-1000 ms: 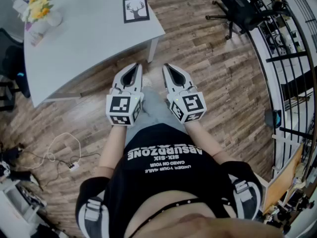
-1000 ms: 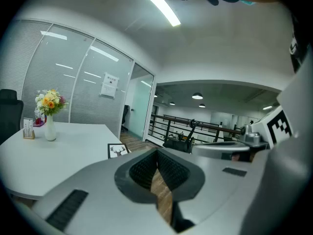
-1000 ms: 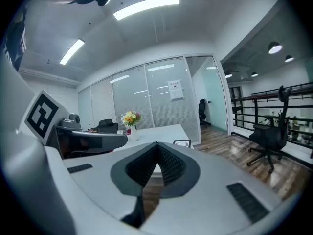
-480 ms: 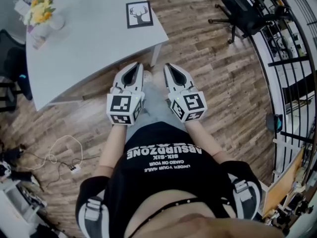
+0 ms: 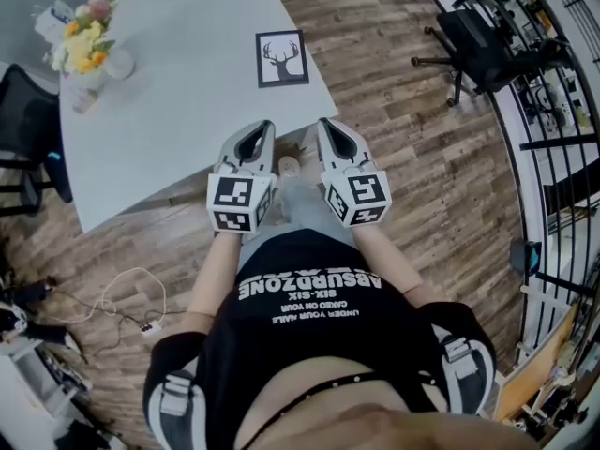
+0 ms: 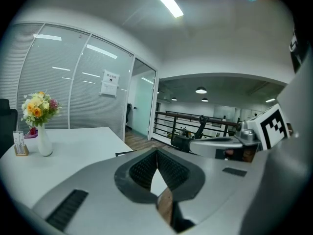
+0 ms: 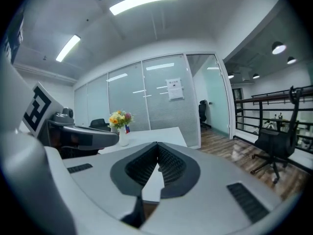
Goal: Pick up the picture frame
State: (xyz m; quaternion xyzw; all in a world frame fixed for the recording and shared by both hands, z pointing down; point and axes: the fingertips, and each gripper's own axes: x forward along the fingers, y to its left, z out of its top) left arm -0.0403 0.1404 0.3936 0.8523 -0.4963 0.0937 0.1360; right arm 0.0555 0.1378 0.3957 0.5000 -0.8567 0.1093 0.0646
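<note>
The picture frame (image 5: 282,59), black-edged with a deer-head drawing, lies flat near the right corner of the pale grey table (image 5: 187,92). My left gripper (image 5: 266,126) and right gripper (image 5: 322,123) are held side by side at the table's near edge, short of the frame, pointing towards it. Both are shut with nothing between the fingertips. In the left gripper view the jaws (image 6: 157,151) meet at the tips, with the tabletop beyond them. The right gripper view shows the same for its jaws (image 7: 157,145). Neither gripper touches the frame.
A white vase of flowers (image 5: 86,47) and a small card stand at the table's far left. A black office chair (image 5: 483,45) sits on the wooden floor at right, beside a black railing (image 5: 562,139). Cables (image 5: 122,298) lie on the floor at left.
Both grippers have moved forward together to the table's edge. The table and picture frame now sit closer and further right in the head view. The jaws have stayed shut.
</note>
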